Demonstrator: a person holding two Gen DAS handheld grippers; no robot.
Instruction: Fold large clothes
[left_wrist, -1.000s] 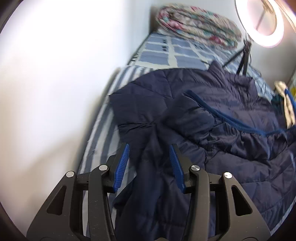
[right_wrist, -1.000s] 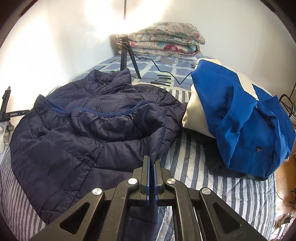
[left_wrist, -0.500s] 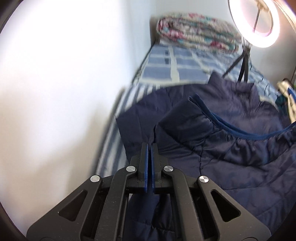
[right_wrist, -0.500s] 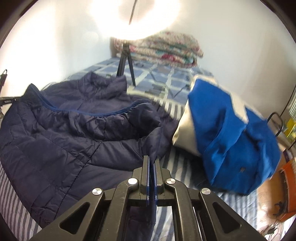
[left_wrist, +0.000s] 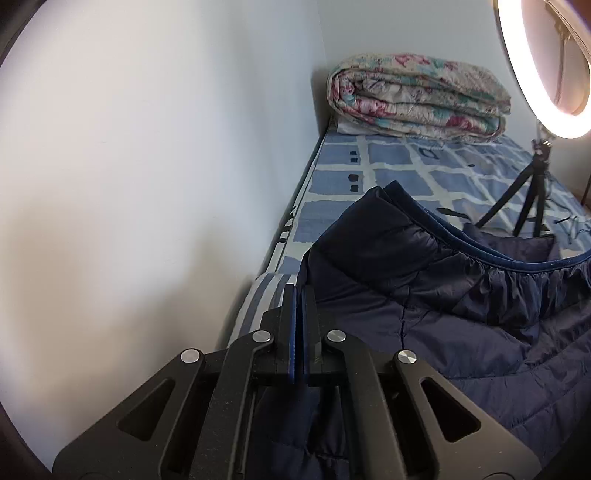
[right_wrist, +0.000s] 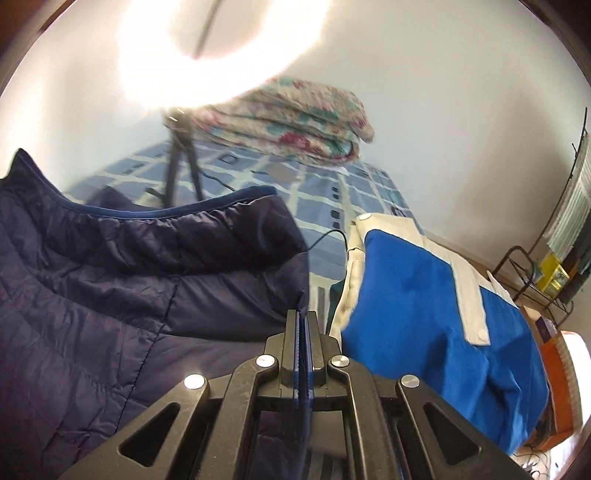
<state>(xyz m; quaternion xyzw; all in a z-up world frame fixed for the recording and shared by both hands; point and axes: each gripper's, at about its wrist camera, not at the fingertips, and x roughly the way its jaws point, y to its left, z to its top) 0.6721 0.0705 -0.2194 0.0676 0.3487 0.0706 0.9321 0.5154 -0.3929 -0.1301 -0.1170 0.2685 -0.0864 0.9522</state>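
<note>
We have the left gripper (left_wrist: 298, 295) and the right gripper (right_wrist: 303, 321) each clamped on one side of the dark navy quilted puffer jacket (left_wrist: 461, 332), the blue pads pressed together with a thin layer of fabric pinched between them. Holding it at two matching spots lets us carry one whole edge as a single line, so the fold should come out straight and not bunched.

The jacket lies across the near part of the striped bed sheet (left_wrist: 258, 291). Its gripped part is lifted off the bed and arches away from us, with a brighter blue trim (right_wrist: 177, 212) running along its raised top edge between the two views. Below that trim the nylon shell gathers into soft puckers, and the quilting lines cross the smoother panels nearer to us. We judge the fold to be partly under way, the raised flap not yet laid flat.

To the right of the jacket rests a bright blue and cream garment (right_wrist: 436, 295), close by but apart from it. Farther off, a black tripod (left_wrist: 532, 192) carrying a glowing ring light (left_wrist: 539, 74) stands on the blue checked bedcover (left_wrist: 388, 162), and a folded floral quilt (left_wrist: 417, 96) sits against the far wall.
</note>
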